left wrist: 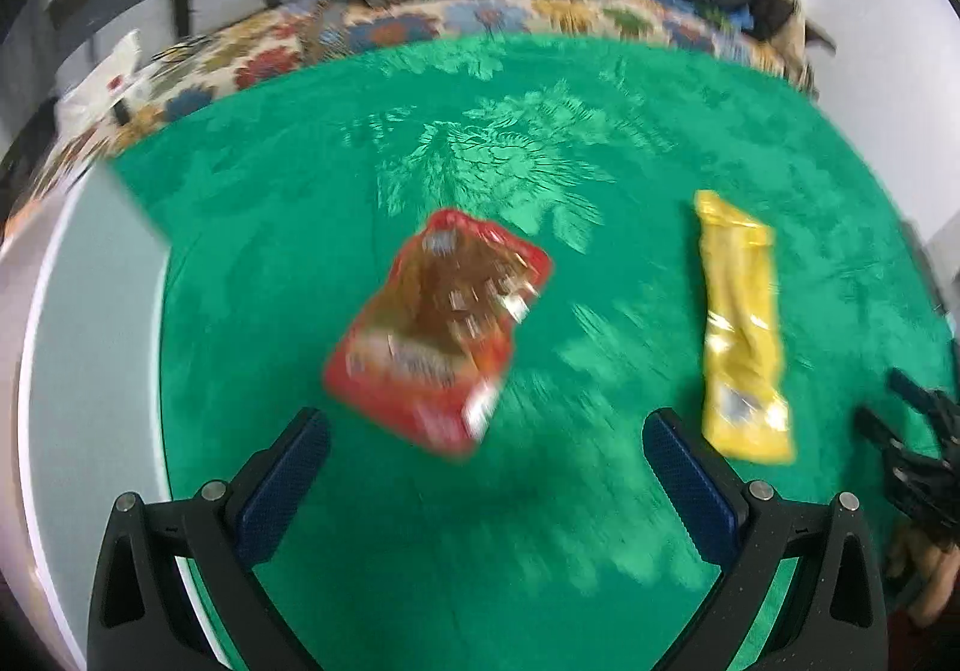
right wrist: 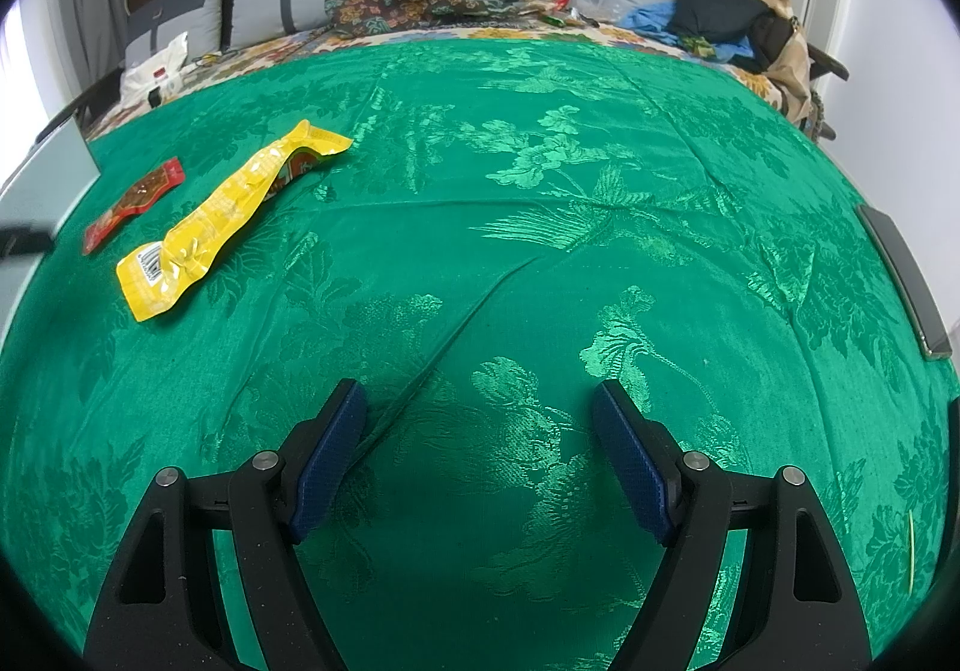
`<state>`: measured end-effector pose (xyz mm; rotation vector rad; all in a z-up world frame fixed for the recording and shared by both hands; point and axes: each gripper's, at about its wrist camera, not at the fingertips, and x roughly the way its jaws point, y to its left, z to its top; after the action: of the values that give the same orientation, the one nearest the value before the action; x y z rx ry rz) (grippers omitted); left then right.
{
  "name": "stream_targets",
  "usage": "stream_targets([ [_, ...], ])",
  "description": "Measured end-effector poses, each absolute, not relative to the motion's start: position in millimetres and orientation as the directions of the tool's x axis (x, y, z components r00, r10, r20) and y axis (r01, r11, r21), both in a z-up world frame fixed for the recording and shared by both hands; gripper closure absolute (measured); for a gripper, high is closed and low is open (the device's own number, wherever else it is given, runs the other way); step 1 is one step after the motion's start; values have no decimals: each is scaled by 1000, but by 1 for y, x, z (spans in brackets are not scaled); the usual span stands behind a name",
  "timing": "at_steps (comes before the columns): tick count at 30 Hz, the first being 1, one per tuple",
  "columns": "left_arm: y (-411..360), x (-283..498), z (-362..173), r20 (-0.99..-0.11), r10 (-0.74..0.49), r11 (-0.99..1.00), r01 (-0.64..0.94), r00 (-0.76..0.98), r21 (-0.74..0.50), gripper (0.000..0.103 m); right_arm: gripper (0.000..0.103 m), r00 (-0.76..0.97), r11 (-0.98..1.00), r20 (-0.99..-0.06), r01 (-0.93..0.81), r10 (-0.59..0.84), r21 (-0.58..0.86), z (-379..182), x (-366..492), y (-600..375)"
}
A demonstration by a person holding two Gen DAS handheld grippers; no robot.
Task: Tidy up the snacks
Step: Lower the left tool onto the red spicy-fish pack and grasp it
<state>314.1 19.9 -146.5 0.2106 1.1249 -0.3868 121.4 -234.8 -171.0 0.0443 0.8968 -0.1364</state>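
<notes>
Surface: shiny green floral damask cloth [right wrist: 540,227] fills both views; cluttered sofa behind, top of frame
Left gripper [left wrist: 486,437]: lower centre; blue-padded jaws spread wide, nothing between them
Right gripper [right wrist: 480,407]: lower centre; jaws wide apart over bare cloth, empty
Long yellow crinkled snack packet [right wrist: 228,215]: upper left, flat on cloth
Red foil snack pouch [left wrist: 438,329]: mid-frame, blurred, ahead of left jaws, well apart from yellow packet
</notes>
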Motion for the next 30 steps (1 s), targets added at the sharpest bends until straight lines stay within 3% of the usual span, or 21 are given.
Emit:
stream_targets([
  [4,7,359,-171,-936,-105,904,425,337,51,0,22,616,990,-781,137,-100,-18,-171,121,-235],
  [10,21,386,-192,-931,-177,937,344,319,-60,1,22,616,990,-781,138,-99,-17,-171,121,-235],
  [11,21,382,-193,-930,-173,936,349,326,-51,6,22,616,990,-781,138,-100,-18,-171,121,-235],
  [14,24,364,-184,-913,-194,925,377,359,-48,43,22,616,990,-781,138,-99,-17,-171,121,-235],
  [17,37,344,-183,-914,-211,937,338,347,-88,57,22,616,990,-781,138,-99,-17,-171,121,-235],
  [22,66,281,-178,-917,-206,961,246,341,-124,58,22,616,990,-781,138,-99,-17,-171,121,-235],
  [28,69,166,-174,-917,-231,957,247,326,-154,58,22,616,990,-782,139,-99,-17,-171,121,-235],
  [29,69,156,-175,-914,-228,957,250,335,-147,55,22,616,990,-782,139,-99,-16,-171,121,-235],
  [30,69,148,-176,-908,-228,956,257,352,-140,44,22,616,990,-782,139,-99,-16,-171,121,-235],
])
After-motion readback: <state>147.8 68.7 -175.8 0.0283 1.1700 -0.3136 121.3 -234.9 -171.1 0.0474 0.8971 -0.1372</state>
